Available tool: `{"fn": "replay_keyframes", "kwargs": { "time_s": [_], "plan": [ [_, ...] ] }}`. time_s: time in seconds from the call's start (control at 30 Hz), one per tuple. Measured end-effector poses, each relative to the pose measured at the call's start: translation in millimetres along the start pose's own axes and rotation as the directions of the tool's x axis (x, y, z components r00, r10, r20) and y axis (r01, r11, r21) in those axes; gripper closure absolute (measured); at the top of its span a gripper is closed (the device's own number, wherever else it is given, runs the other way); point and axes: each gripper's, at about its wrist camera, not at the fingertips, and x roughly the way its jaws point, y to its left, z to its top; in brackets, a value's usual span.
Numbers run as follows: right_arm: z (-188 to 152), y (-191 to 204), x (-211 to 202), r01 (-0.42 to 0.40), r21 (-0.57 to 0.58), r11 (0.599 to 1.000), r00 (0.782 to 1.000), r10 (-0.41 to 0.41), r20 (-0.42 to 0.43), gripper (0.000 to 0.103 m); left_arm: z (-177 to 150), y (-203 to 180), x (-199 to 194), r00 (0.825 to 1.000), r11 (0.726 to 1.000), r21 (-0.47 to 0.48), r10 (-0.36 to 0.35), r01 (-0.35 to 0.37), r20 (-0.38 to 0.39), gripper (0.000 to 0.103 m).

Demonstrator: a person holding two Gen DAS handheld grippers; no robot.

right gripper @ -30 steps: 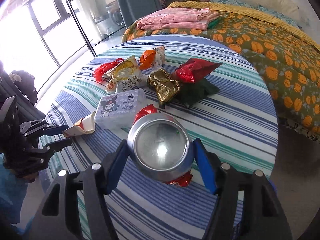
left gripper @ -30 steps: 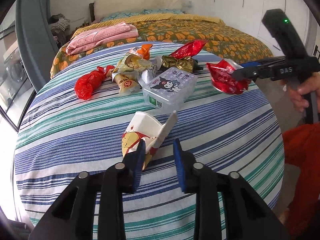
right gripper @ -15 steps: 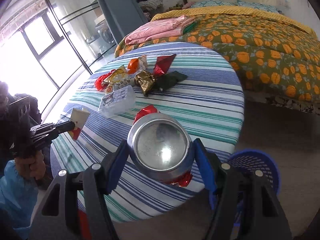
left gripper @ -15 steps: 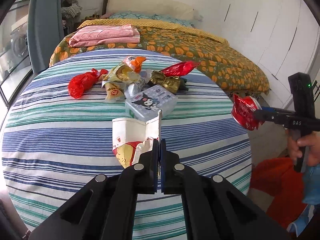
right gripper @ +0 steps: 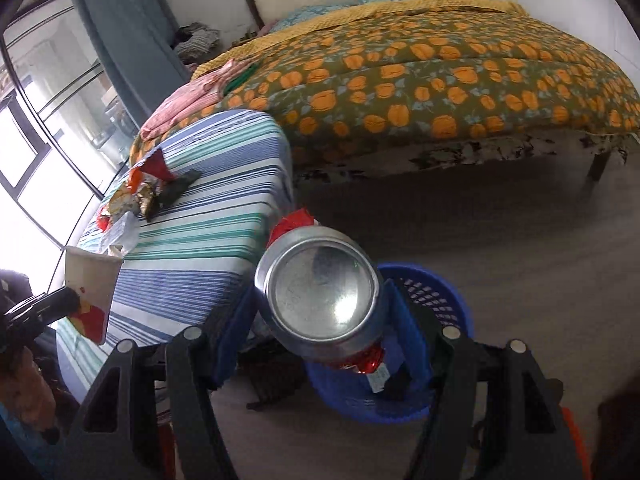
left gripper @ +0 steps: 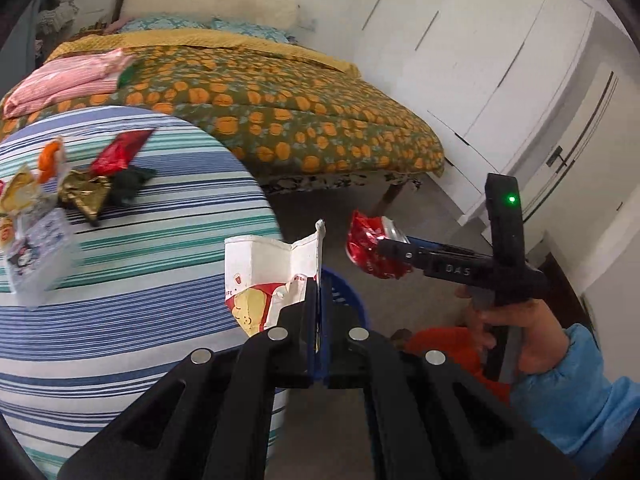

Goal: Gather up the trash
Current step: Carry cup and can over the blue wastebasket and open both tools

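My left gripper (left gripper: 319,292) is shut on a torn white paper carton (left gripper: 270,276) with a red and yellow print, held in the air past the table's edge. My right gripper (right gripper: 320,320) is shut on a crushed red can (right gripper: 320,292), its silver base facing the camera, above a blue basket (right gripper: 436,296) on the floor. From the left wrist view the can (left gripper: 374,250) hangs right of the carton, and the basket's rim (left gripper: 344,292) shows behind my fingers. In the right wrist view the carton (right gripper: 90,292) appears at the far left.
A round table with a striped cloth (left gripper: 140,300) holds several wrappers (left gripper: 86,192) and a clear plastic box (left gripper: 38,256). A bed with an orange-flowered quilt (right gripper: 440,76) stands behind. White cupboards (left gripper: 480,80) line the right wall. A hand in a blue sleeve (left gripper: 560,380) holds the right gripper.
My left gripper closed on the carton, lifted it off the table and swung right, off the edge. The right gripper carried the can from over the table to above the blue basket.
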Motion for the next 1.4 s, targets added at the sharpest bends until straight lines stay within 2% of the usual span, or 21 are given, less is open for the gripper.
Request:
{"fn": "replay_keyframes", "kwargs": {
  "time_s": [0.1, 0.23, 0.5, 0.53, 0.6, 0.67, 0.7, 0.77, 0.83, 0.97, 1.07, 1.17, 1.23, 1.3, 1.4],
  "plan": [
    [-2.2, -28.0, 6.4, 0.023, 0.039, 0.999, 1.000, -0.022, -0.014, 0.039, 2.2, -27.3, 42.9, 0.998, 0.999, 0.006, -0.035, 0.035, -0.050, 0.103],
    [-3.9, -59.2, 19.5, 0.035, 0.086, 0.996, 0.999, -0.032, -0.037, 0.038, -2.5, -50.0, 96.9, 0.992, 0.999, 0.006, -0.044, 0.045, -0.115, 0.103],
    [-4.5, -100.5, 56.1, 0.011, 0.173, 0.985, 0.996, 0.004, -0.086, 0.038, -14.2, -64.1, 170.3, 0.982, 0.999, 0.047, 0.021, -0.012, -0.189, 0.102],
    [-3.9, -104.0, 59.9, 0.012, 0.178, 0.984, 0.997, 0.002, -0.081, 0.031, -13.6, -64.3, 179.2, 0.980, 0.998, 0.061, 0.036, -0.024, -0.193, 0.101],
    [-1.8, -110.5, 64.5, 0.003, 0.185, 0.983, 0.998, 0.009, -0.061, 0.016, -15.0, -60.9, 197.9, 0.975, 0.996, 0.068, 0.063, -0.050, -0.212, 0.095],
    [0.5, -114.7, 61.0, 0.004, 0.203, 0.979, 0.999, 0.003, -0.032, 0.016, -14.2, -56.9, 206.6, 0.974, 0.997, 0.063, 0.066, -0.053, -0.216, 0.067],
    [1.9, -116.8, 56.9, -0.004, 0.215, 0.977, 1.000, 0.009, -0.018, 0.016, -14.1, -56.9, 208.3, 0.975, 0.996, 0.063, 0.072, -0.060, -0.208, 0.063],
    [4.4, -119.7, 45.2, -0.005, 0.230, 0.973, 1.000, 0.001, 0.018, 0.016, -12.6, -61.1, 203.4, 0.981, 0.997, 0.058, 0.061, -0.051, -0.183, 0.049],
    [8.3, -119.3, 35.9, 0.003, 0.227, 0.974, 0.999, -0.015, 0.052, 0.016, -13.9, -65.2, 191.5, 0.987, 0.998, 0.053, 0.037, -0.029, -0.156, 0.040],
    [6.8, -113.4, 15.2, 0.037, 0.215, 0.976, 0.992, -0.063, 0.113, 0.016, -12.9, -78.3, 150.7, 0.995, 0.997, 0.083, 0.005, 0.003, -0.097, 0.030],
    [3.9, -102.7, 4.7, 0.073, 0.187, 0.980, 0.985, -0.100, 0.141, 0.016, -15.6, -77.5, 112.0, 0.999, 0.994, 0.105, 0.021, -0.017, -0.040, 0.021],
    [-1.5, -80.5, -2.9, 0.121, 0.119, 0.985, 0.975, -0.141, 0.171, 0.016, -26.8, -60.6, 72.2, 0.997, 0.992, 0.105, 0.076, -0.075, -0.006, 0.019],
    [-6.5, -56.5, -4.4, 0.154, 0.051, 0.987, 0.969, -0.161, 0.188, 0.016, -38.5, -37.1, 44.0, 0.990, 0.986, 0.084, 0.143, -0.143, 0.010, 0.018],
    [-14.2, -27.2, -3.3, 0.165, -0.023, 0.986, 0.968, -0.157, 0.193, 0.016, -49.9, -10.1, 18.7, 0.975, 0.974, 0.052, 0.221, -0.222, 0.020, 0.018],
    [-29.0, 22.8, 2.0, 0.142, -0.132, 0.981, 0.977, -0.118, 0.175, 0.016, -64.9, 41.6, -13.5, 0.943, 0.943, -0.029, 0.332, -0.331, 0.014, 0.017]
  ]
}}
